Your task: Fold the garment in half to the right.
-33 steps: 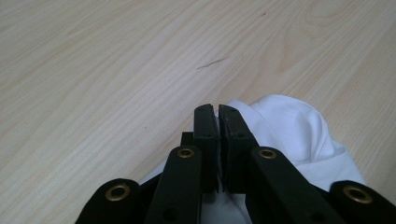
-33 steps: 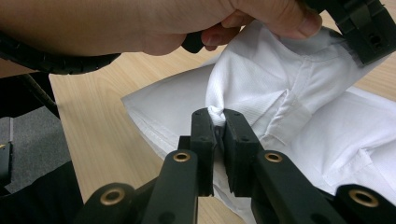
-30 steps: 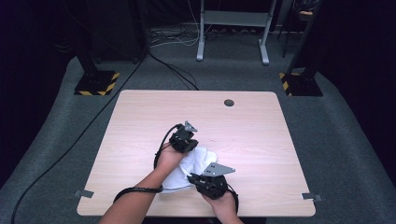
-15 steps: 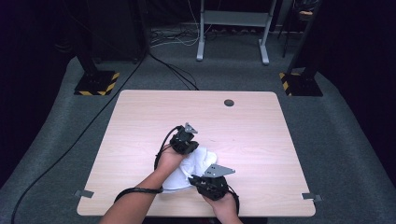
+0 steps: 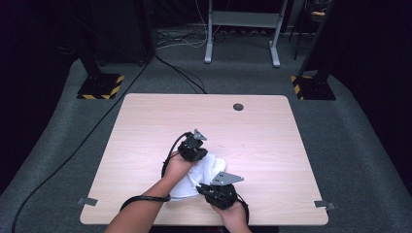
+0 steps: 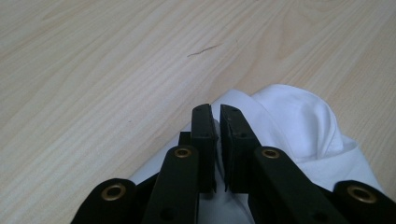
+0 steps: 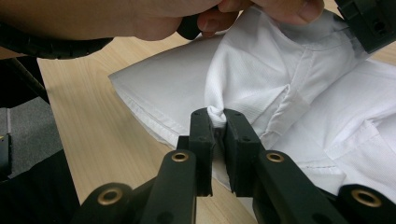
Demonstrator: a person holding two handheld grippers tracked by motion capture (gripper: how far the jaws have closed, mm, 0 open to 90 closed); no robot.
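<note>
White cloth lies bunched near the front edge of our table. Our right gripper pinches a fold of it between nearly closed jaws. Our left gripper shows only a thin slit, with cloth under it; we cannot tell whether it grips. Pale wood, grey carpet and dark stands surround us.

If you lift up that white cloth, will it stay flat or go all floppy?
Probably floppy: the white cloth already lies in soft folds and bunches where the right gripper pinches it. It likely weighs little, since a small pinch gathers it. It probably won't slip out, as the fabric is squeezed tight between the jaws.
</note>
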